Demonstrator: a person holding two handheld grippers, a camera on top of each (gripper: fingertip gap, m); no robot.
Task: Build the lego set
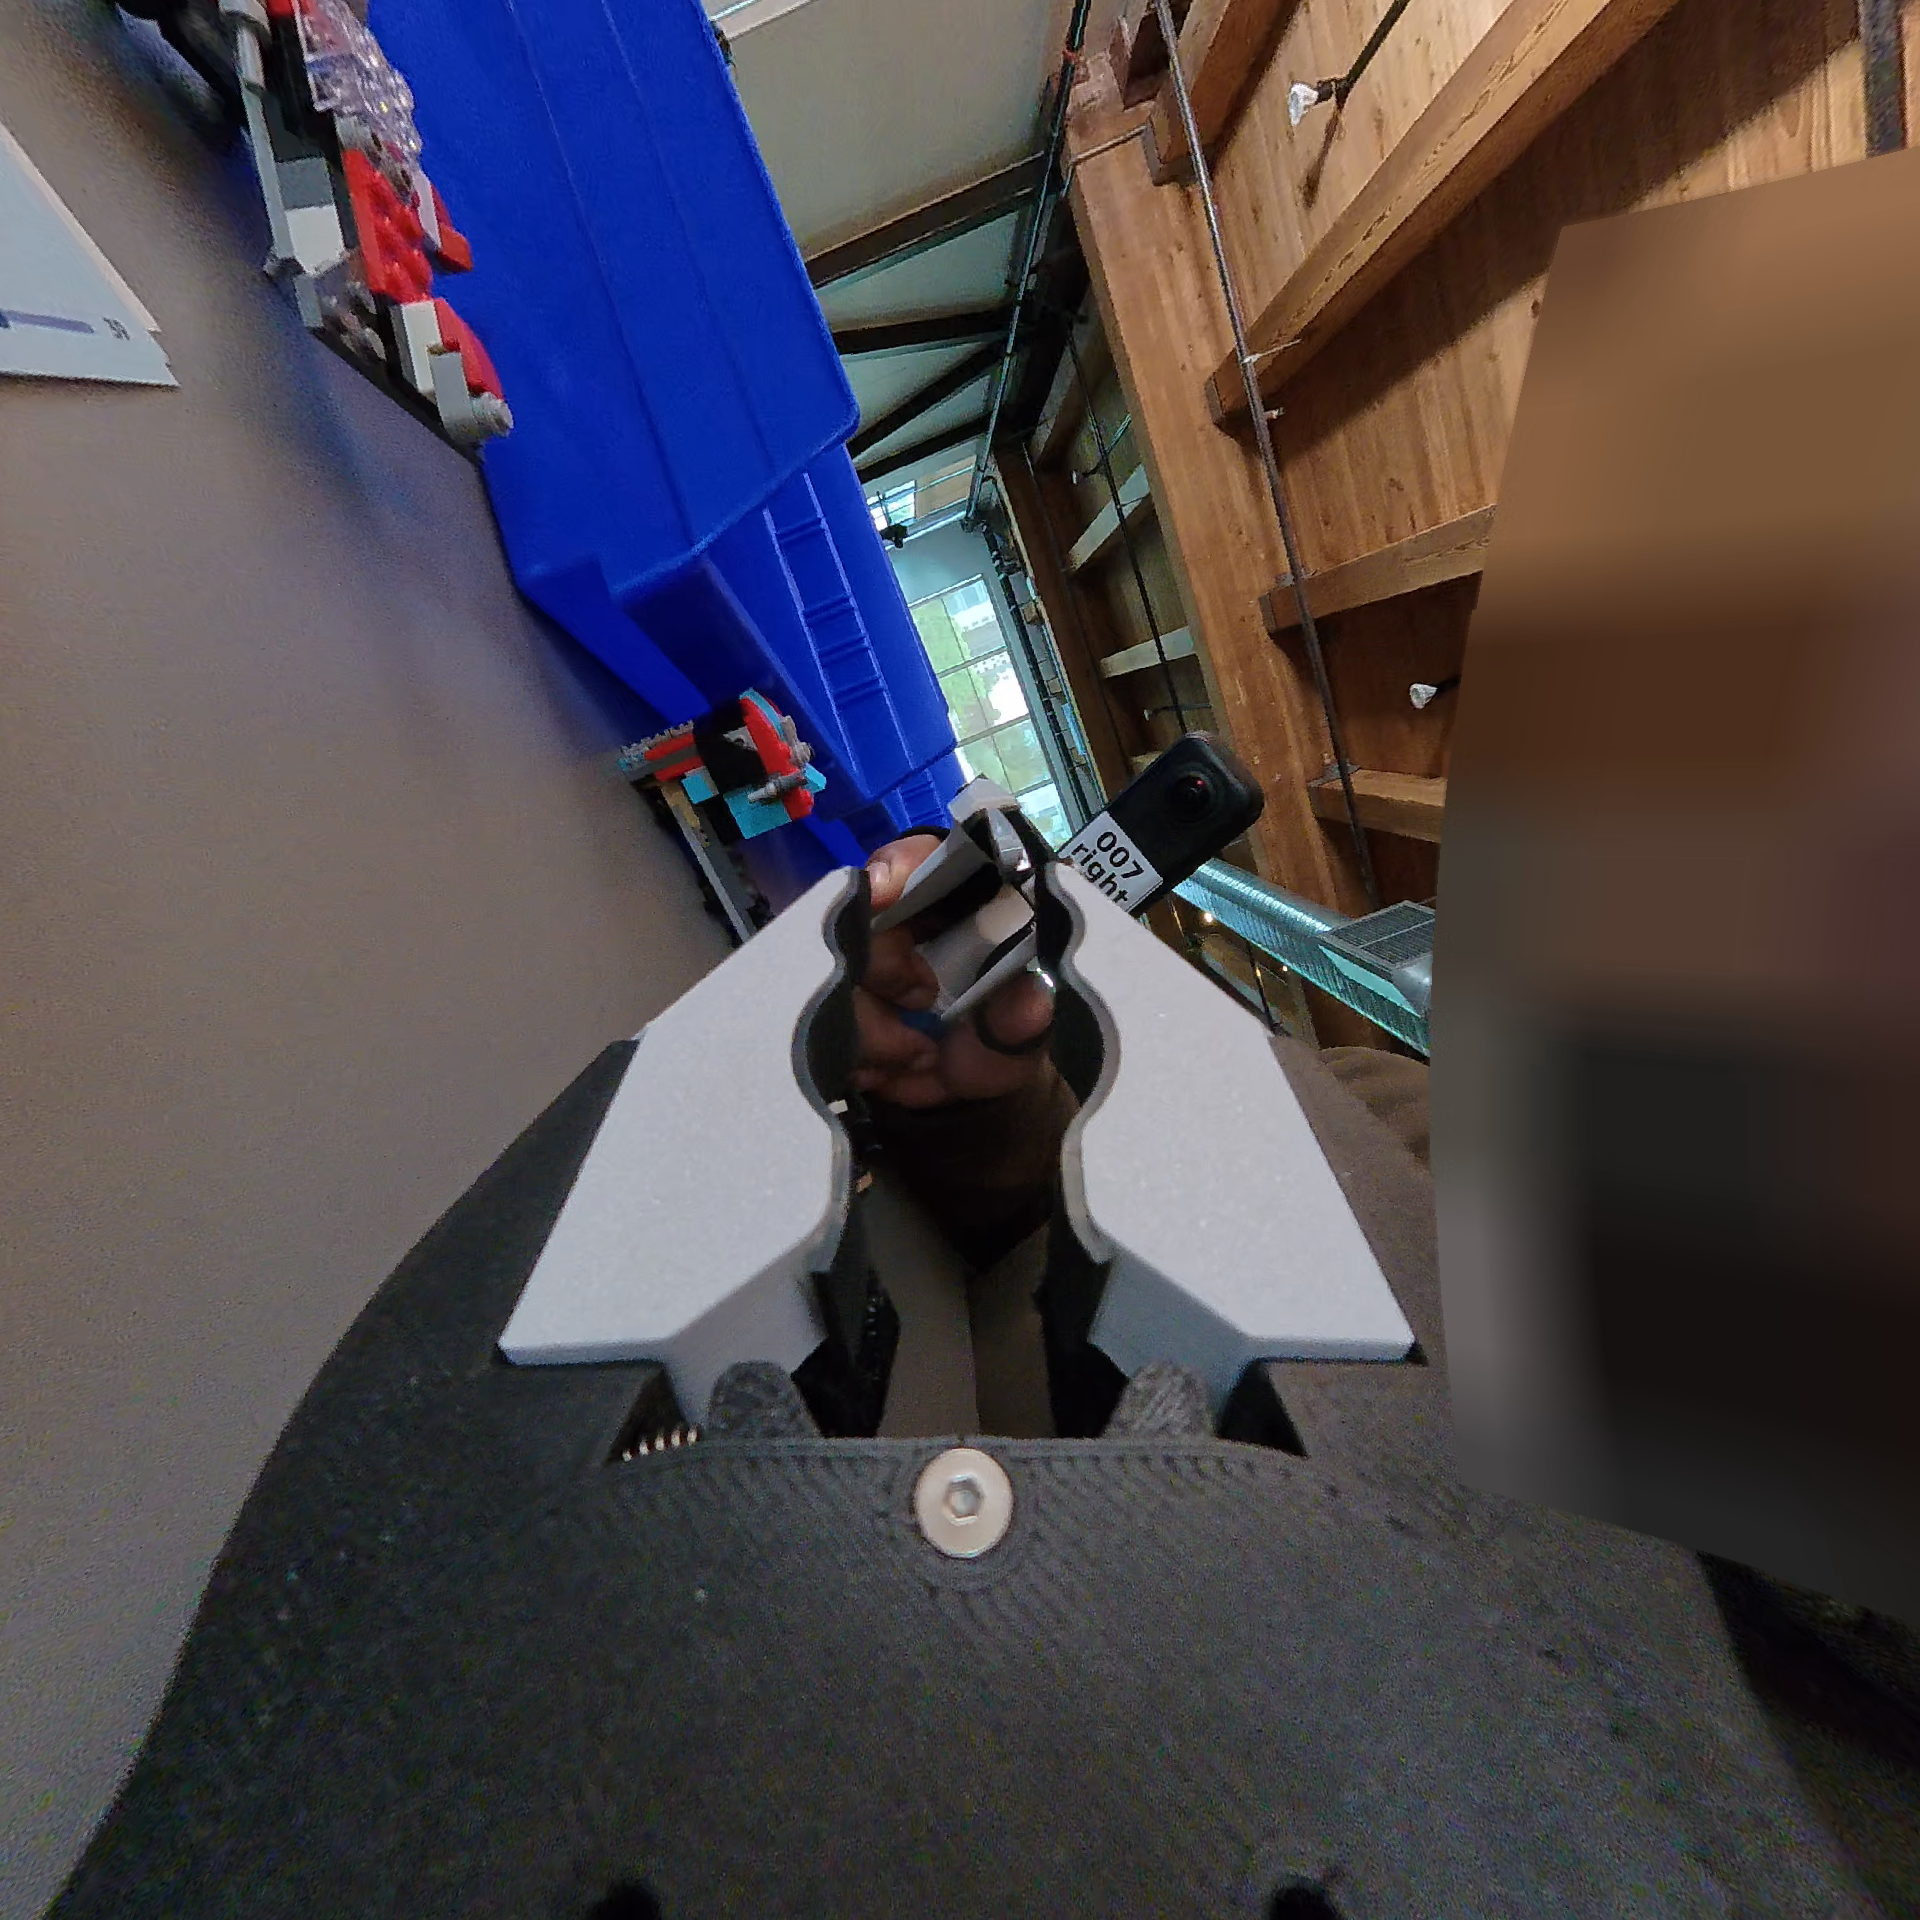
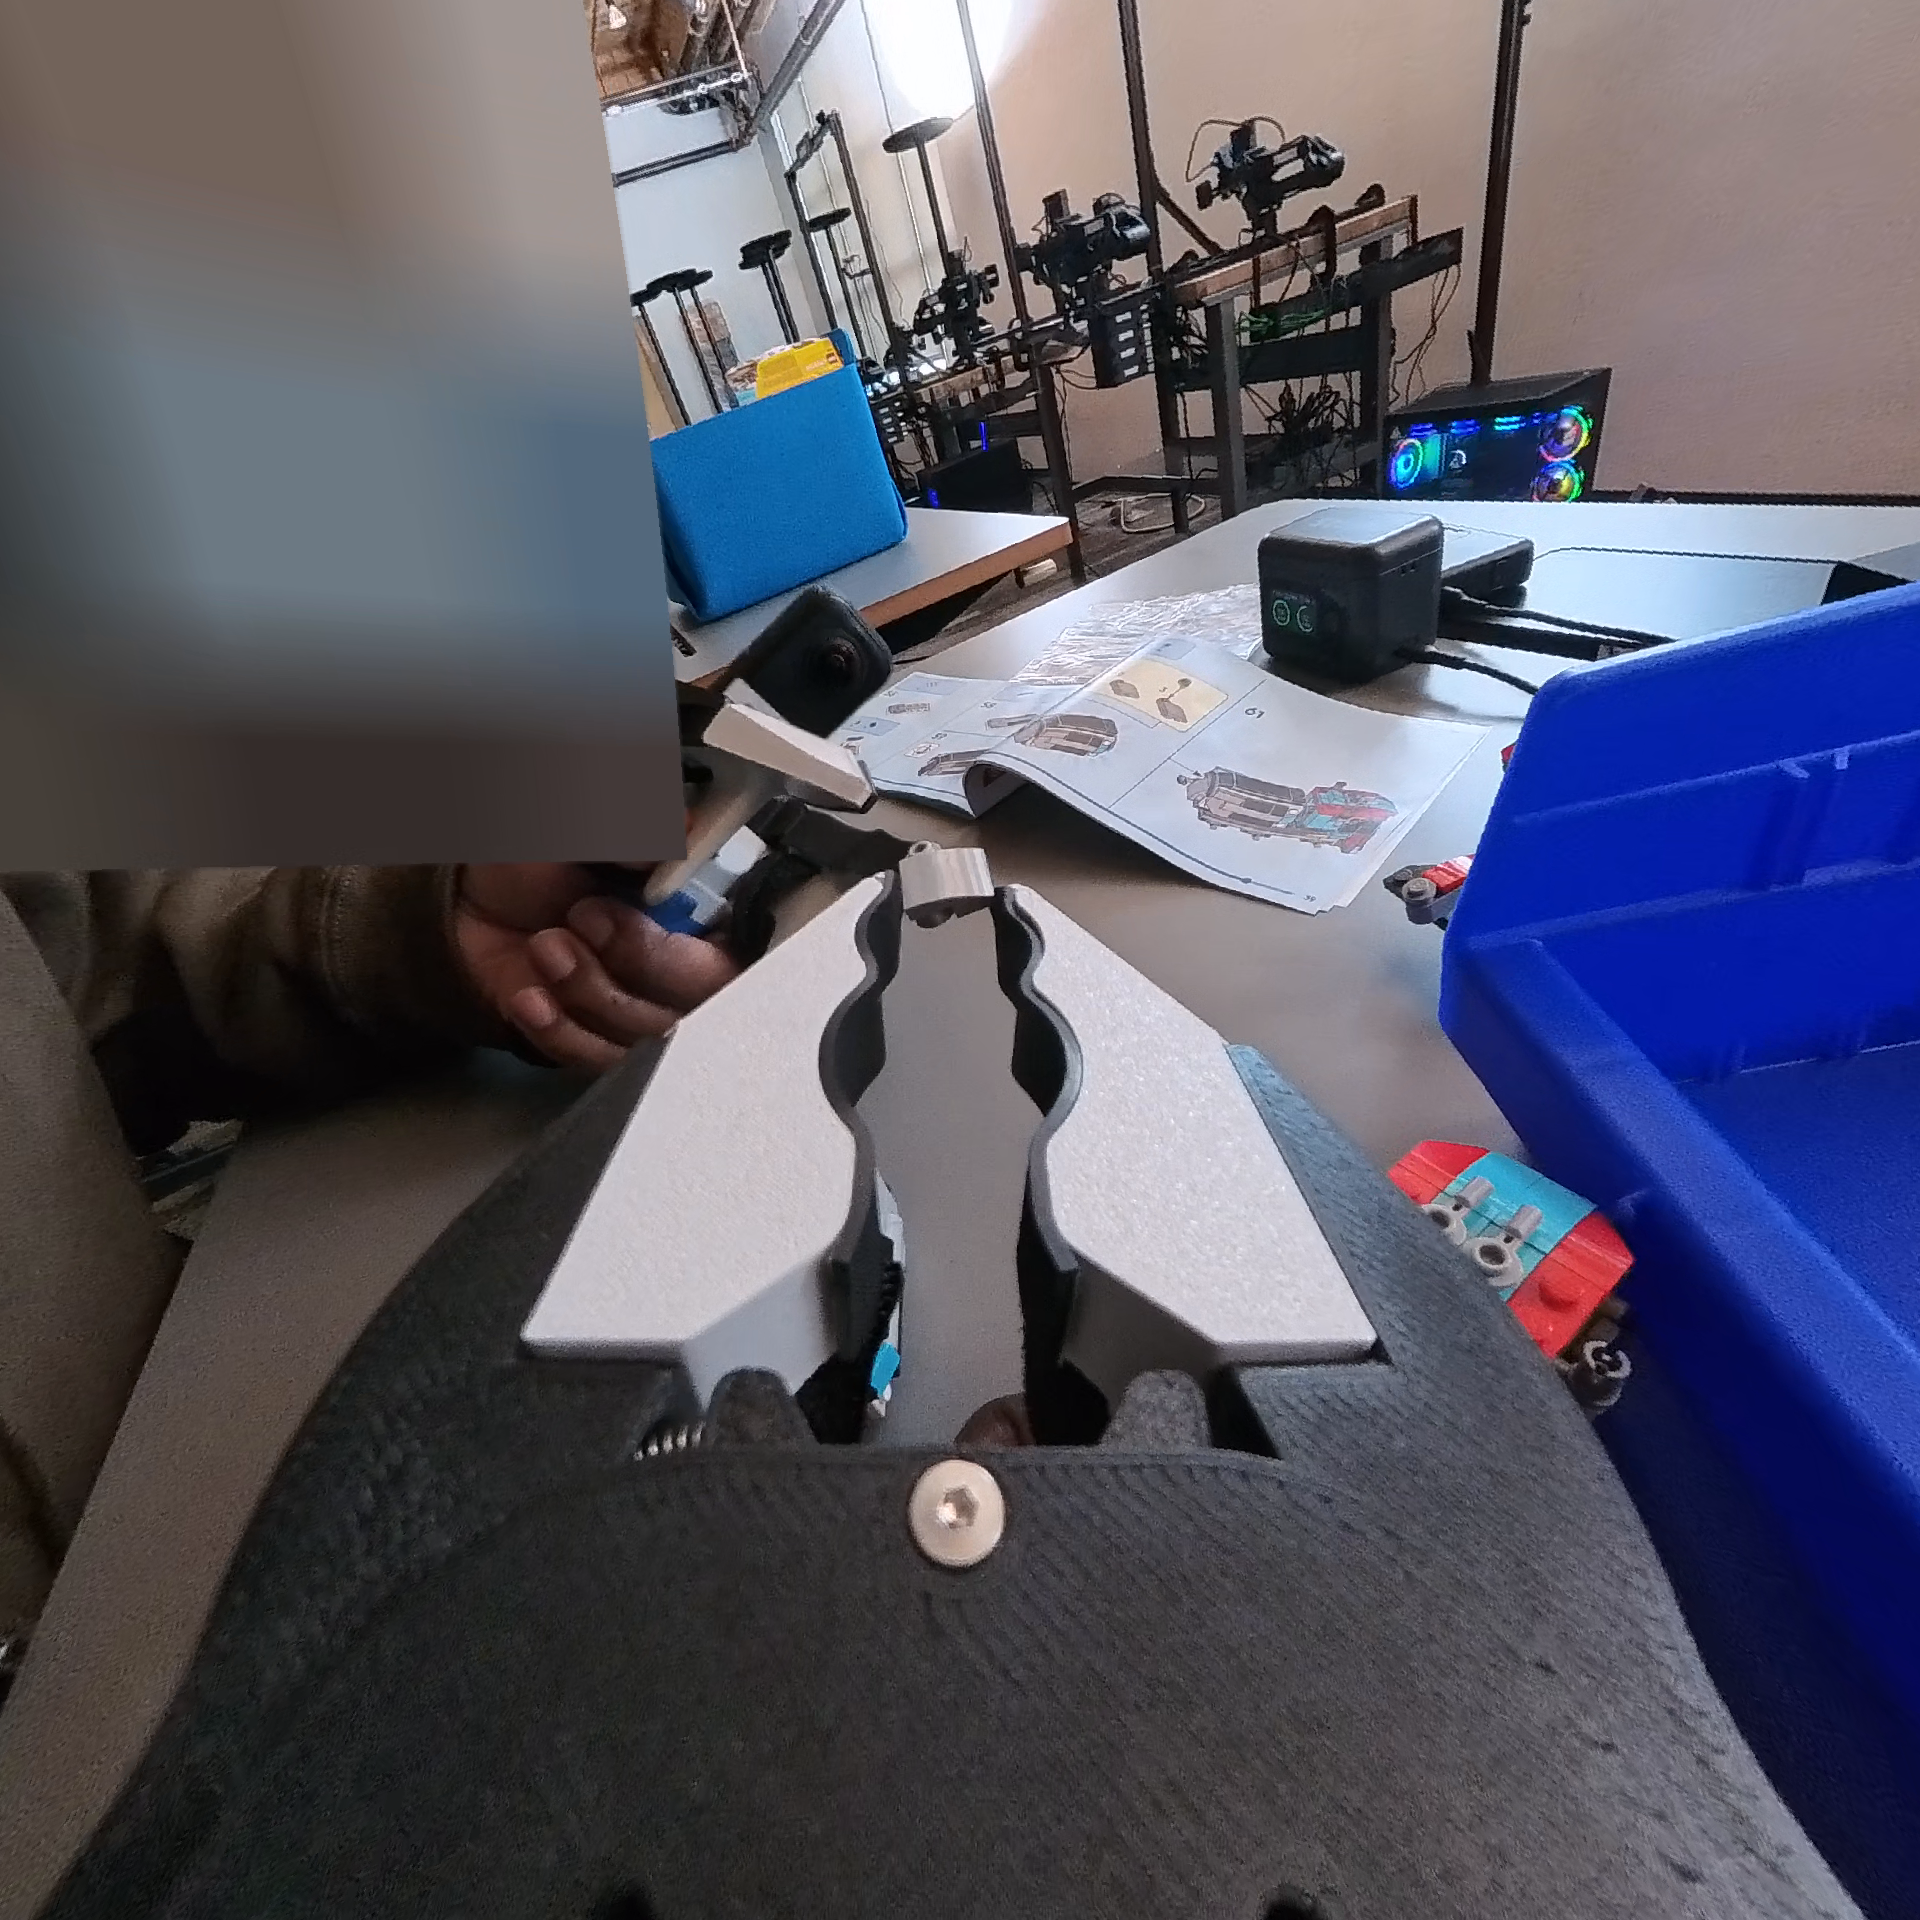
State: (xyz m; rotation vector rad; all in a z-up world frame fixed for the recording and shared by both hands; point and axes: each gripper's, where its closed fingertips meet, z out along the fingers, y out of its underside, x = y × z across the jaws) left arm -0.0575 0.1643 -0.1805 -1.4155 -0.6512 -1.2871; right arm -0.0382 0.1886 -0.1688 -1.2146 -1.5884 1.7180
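My right gripper [image 2: 943,904] is shut on a small light grey brick piece [image 2: 943,881], pinched at the fingertips and held above the grey table [image 2: 1195,987]. My left gripper [image 1: 951,894] is open with nothing between its pads. It is tilted on its side and faces the right gripper [image 1: 992,883], which shows through its gap with a hand around it. In the right wrist view the left gripper [image 2: 790,831] hangs at the upper left, held by a hand [image 2: 582,966], a short way from the grey piece.
A large blue bin [image 2: 1714,935] stands on the right; it also shows in the left wrist view [image 1: 644,343]. A red and teal brick model [image 2: 1507,1247] lies beside it. An open instruction booklet [image 2: 1174,769] and a black box with cables [image 2: 1351,603] lie farther back. A larger red and grey model [image 1: 384,270] stands by the bin. There is about 4 centimetres between the tips of the two grippers.
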